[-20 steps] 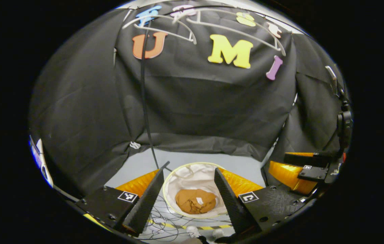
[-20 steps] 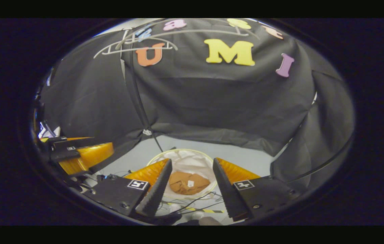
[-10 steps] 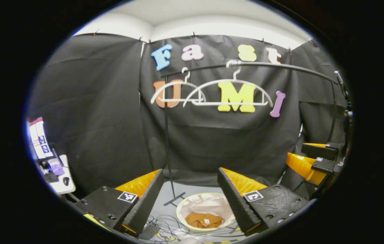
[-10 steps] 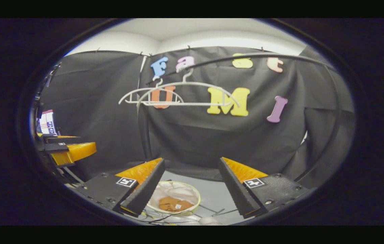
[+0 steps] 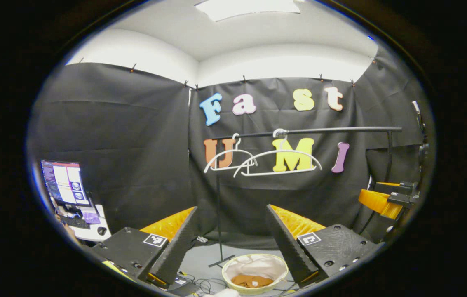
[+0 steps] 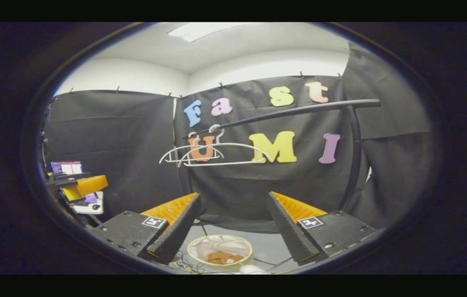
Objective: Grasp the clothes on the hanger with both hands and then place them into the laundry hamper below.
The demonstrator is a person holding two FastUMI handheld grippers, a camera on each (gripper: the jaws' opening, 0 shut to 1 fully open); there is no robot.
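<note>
A brown garment (image 5: 252, 281) (image 6: 220, 258) lies crumpled inside the round white-lined laundry hamper (image 5: 233, 270) (image 6: 200, 246) on the grey floor. Two bare white hangers (image 5: 276, 161) (image 6: 212, 153) hang from the black rail (image 5: 332, 130) (image 6: 299, 110) above it. My left gripper (image 5: 231, 243) is open and holds nothing; it is well back from the rail, above the hamper's level. My right gripper (image 6: 233, 231) is open too, with nothing between its fingers. In the left gripper view the right gripper (image 5: 386, 200) shows at the far right; in the right gripper view the left gripper (image 6: 74, 185) shows at the far left.
The rail stands on a black upright (image 5: 218, 214) with a foot on the floor. Cables (image 5: 200, 282) trail on the floor beside the hamper. A desk with a lit monitor (image 5: 65, 187) and a keyboard stands at the left. Black cloth walls close the booth behind.
Both grippers have risen and tilted up, away from the hamper. The hamper with the garment has dropped to the bottom of both views, and the rail, hangers and ceiling have come into view.
</note>
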